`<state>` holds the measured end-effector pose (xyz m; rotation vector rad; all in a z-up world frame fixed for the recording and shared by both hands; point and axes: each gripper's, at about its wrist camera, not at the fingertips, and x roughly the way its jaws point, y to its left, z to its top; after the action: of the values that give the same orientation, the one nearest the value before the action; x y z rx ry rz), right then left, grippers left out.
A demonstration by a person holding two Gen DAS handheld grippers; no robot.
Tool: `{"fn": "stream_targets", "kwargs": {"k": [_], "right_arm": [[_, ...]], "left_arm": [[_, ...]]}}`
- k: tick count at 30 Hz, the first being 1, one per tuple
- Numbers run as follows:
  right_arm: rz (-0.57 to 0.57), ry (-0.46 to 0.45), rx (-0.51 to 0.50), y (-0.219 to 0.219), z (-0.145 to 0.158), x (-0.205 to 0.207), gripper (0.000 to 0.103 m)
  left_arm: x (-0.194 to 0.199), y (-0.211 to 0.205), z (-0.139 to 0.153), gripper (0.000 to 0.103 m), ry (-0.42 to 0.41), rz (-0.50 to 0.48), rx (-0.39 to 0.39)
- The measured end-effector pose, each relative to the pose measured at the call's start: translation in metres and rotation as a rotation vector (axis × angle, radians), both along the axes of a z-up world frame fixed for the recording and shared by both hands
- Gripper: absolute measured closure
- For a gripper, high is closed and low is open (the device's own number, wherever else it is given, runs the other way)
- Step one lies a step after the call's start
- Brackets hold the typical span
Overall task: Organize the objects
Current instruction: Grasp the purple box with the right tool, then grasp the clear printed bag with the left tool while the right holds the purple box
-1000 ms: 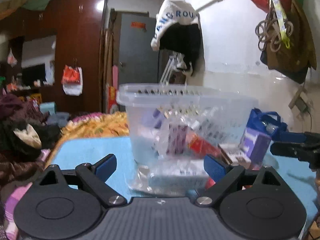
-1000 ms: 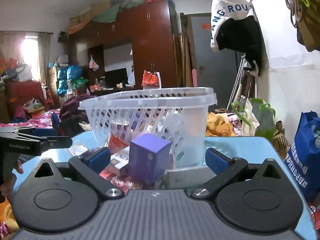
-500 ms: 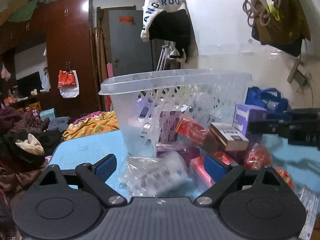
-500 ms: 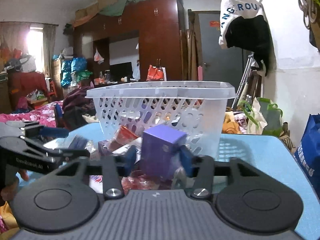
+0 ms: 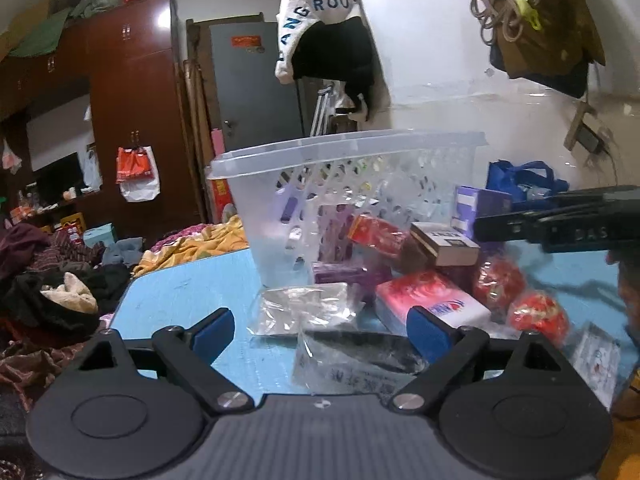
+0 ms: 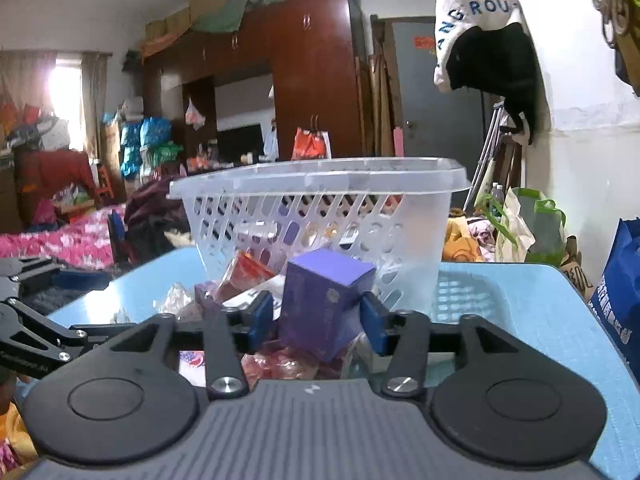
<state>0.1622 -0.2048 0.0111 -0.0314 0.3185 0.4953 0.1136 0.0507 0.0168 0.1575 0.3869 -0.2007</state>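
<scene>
Left wrist view: my left gripper (image 5: 320, 326) stands wide apart with nothing between its blue pads, low over the light blue tabletop (image 5: 180, 300); a crinkled clear plastic packet (image 5: 308, 312) and a second clear packet with dark contents (image 5: 352, 360) lie directly ahead of it. Behind them stands the translucent white perforated plastic basket (image 5: 348, 184), and at its foot lies the unsorted heap: a pink-and-white rectangular pack (image 5: 432, 304), a flat white-and-brown carton (image 5: 444, 242), a red box (image 5: 376, 230) and two red wrapped lumps (image 5: 500, 280). My right gripper enters from the right edge at the purple box. Since this claw is free, I judge its best use is to stay clear of the basket mouth, or to take the nearest packet flat by its edges. Right wrist view: my right gripper (image 6: 318, 316) is closed on the small purple cardboard cube box (image 6: 326, 300), a blue pad pressing each opposite face, the box tilted with one corner down, just in front of the basket wall and over the red wrappers. To do this step well, I judge I should keep the squeeze light enough not to dent the card, lift straight up until the lowest corner is above the basket rim (image 6: 320, 184), carry it forward over the opening, and let go only once low inside, so that it does not topple the basket.
</scene>
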Motion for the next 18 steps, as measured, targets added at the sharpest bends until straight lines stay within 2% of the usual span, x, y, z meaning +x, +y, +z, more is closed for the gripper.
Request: {"fn": "stream_targets", "kwargs": {"k": [2, 9, 13, 14, 16, 18], "right_arm": [[0.006, 0.004, -0.015, 0.005, 0.000, 0.001, 0.041], [-0.033, 0.021, -0.014, 0.014, 0.003, 0.002, 0.041], [-0.060, -0.006, -0.034, 0.017, 0.011, 0.004, 0.042], [-0.070, -0.002, -0.049, 0.019, 0.009, 0.005, 0.043], [-0.072, 0.001, -0.045, 0.018, 0.009, 0.005, 0.056], [-0.069, -0.010, -0.041, 0.016, 0.009, 0.001, 0.057]], "left_arm": [[-0.003, -0.001, -0.001, 0.008, 0.006, -0.031, -0.005], [-0.009, -0.013, -0.009, 0.008, -0.003, -0.052, 0.054], [-0.012, -0.016, -0.010, 0.008, -0.008, -0.051, 0.069], [-0.011, -0.016, -0.011, 0.008, -0.006, -0.050, 0.072], [-0.011, -0.017, -0.011, 0.012, -0.004, -0.053, 0.076], [-0.012, -0.017, -0.011, 0.024, -0.007, -0.060, 0.078]]}}
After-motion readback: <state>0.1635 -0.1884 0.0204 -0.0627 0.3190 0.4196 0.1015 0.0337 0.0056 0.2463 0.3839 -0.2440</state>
